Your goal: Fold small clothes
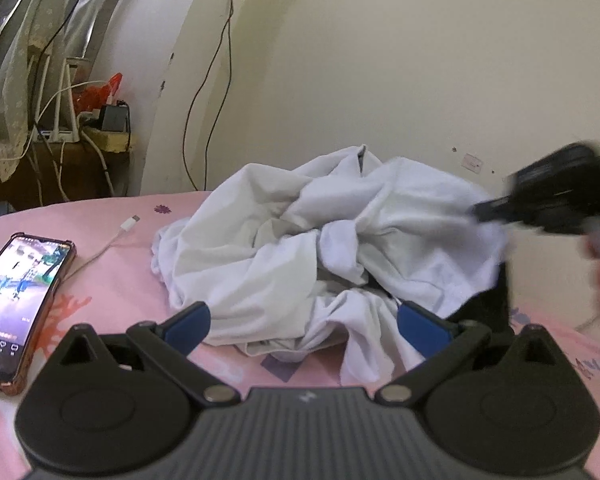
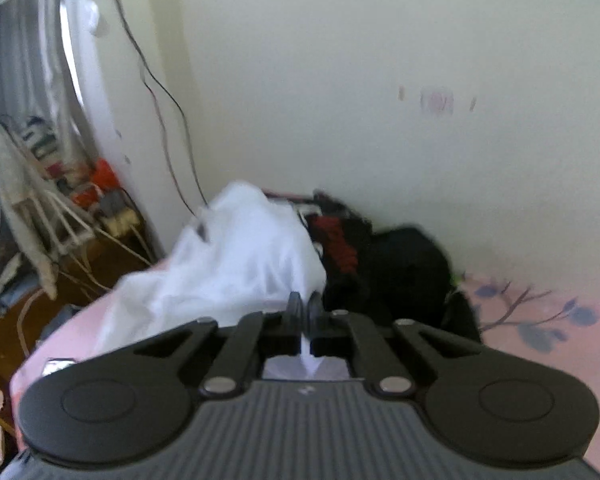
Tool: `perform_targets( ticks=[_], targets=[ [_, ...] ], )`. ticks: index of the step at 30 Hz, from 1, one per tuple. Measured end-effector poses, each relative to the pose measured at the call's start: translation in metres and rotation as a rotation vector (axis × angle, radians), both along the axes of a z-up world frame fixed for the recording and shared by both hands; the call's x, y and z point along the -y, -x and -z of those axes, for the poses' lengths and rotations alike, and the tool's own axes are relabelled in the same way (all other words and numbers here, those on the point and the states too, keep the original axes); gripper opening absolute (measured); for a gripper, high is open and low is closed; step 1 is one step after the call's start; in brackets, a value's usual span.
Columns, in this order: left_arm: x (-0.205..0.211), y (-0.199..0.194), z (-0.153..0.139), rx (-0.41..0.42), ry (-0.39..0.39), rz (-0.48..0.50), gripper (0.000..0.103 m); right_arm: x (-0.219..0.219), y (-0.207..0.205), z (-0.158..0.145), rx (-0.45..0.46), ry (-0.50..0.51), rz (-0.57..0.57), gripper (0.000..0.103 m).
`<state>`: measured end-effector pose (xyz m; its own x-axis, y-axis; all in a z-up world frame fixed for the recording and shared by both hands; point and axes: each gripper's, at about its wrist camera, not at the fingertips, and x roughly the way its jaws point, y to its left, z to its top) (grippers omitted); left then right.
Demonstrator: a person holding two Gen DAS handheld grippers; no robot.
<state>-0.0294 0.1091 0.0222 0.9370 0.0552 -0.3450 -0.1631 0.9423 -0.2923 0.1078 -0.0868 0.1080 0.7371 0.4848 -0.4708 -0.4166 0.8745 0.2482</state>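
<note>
Left wrist view showed the white shirt [image 1: 320,252] crumpled mid-frame on the bed [image 1: 111,240], left hand-held gripper [image 1: 304,322] released; right hand-held gripper [image 2: 304,307] pinched its edge, likely to spread it.

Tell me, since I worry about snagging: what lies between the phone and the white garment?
In the left wrist view, a white charging cable lies on the pink bedsheet between the phone and the white garment.
</note>
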Motion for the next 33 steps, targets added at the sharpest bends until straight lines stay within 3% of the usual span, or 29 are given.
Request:
perform_targets(
  ticks=[6,9,12,15,21,25,27,30,33],
  targets=[
    [-0.006,0.002,-0.001,0.006,0.022,0.031,0.103,0.089,0.105,-0.065,0.19,0.025,0.081,0.0],
    [-0.012,-0.001,-0.008,-0.04,0.018,0.099,0.103,0.137,0.171,-0.084,0.263,0.083,0.142,0.0],
    [-0.018,0.003,-0.032,-0.002,-0.037,0.212,0.103,0.173,0.236,-0.085,0.298,0.157,0.209,0.0],
    [-0.016,0.004,-0.058,0.047,-0.143,0.281,0.103,0.203,0.292,-0.063,0.272,0.178,0.311,0.0],
    [-0.014,-0.025,-0.107,0.064,-0.222,0.376,0.103,0.276,0.363,0.015,0.09,0.094,0.653,0.0],
    [0.036,-0.062,-0.121,0.07,-0.41,0.427,0.103,0.312,0.383,0.052,0.015,0.074,0.799,0.0],
    [0.066,-0.083,-0.119,0.033,-0.457,0.464,0.103,0.327,0.386,0.065,-0.014,0.087,0.872,0.0],
    [0.112,-0.105,-0.109,-0.013,-0.511,0.539,0.103,0.349,0.397,0.077,-0.045,0.12,1.069,0.0],
    [0.159,-0.11,-0.091,-0.037,-0.592,0.636,0.103,0.376,0.423,0.082,-0.011,-0.112,1.101,0.0]
  ],
)
